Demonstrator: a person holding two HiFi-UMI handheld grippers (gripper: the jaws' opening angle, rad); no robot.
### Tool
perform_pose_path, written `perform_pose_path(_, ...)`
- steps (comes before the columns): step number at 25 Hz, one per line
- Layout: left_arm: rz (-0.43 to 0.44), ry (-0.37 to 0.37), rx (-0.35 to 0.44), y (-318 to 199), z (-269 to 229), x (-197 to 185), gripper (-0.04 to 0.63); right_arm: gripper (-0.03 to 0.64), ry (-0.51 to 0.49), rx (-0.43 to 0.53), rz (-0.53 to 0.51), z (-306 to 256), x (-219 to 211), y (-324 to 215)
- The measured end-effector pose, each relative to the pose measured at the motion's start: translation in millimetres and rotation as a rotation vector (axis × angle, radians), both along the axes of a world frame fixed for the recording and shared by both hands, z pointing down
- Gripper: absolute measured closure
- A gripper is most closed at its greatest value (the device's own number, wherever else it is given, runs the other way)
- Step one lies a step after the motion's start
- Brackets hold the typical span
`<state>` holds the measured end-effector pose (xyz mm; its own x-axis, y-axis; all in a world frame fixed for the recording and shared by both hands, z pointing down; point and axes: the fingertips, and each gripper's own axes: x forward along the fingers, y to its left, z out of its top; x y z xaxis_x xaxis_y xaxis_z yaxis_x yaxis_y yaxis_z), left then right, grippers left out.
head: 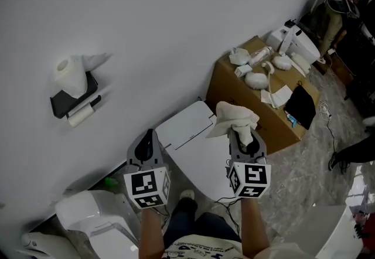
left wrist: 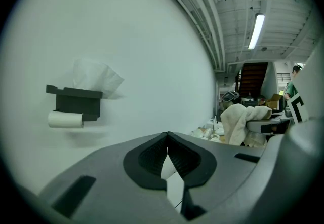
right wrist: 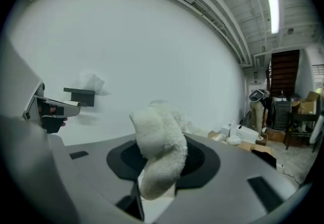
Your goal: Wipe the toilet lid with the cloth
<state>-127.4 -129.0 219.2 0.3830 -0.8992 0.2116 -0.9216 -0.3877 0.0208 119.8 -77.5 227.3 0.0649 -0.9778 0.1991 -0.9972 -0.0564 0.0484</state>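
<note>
Closest to us are our two grippers, held side by side above the toilet. The left gripper [head: 149,136] has its fingers pressed together with nothing between them. The right gripper [head: 242,138] has its fingers clamped on the cloth [head: 234,116], which bunches up over the tips in a loose wad.

The toilet lid [head: 202,165] lies shut below and between the two grippers, and the cloth is up in the air, not touching it. We judge that no wiping has begun.

The trouble we foresee lies in that grip. The cloth is pinched at one part only and the rest flops above the fingers rather than below them. If we come straight down, hard finger tips could meet the lid before the fabric does and scrape it. Dragging a wad held so narrowly could also pull it free of the fingers.

The cardboard box [head: 234,85] stands just beside the toilet on the right, so a wide sweep that way could knock it.
</note>
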Motion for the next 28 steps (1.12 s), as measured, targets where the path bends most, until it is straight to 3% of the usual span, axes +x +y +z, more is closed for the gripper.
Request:
perform_pose_path(12,0.000,-0.034,-0.130,-47.6,71.0,11.8,0.588,0.485,-0.008,-0.118,-0.018,65.0,7.9,-49.3)
perform_pose_path(28,-0.028,-0.070,-0.235,-75.7,139.0,37.0,0.588,0.486,-0.041,-0.233,-0.062,144.4,30.1,-86.9)
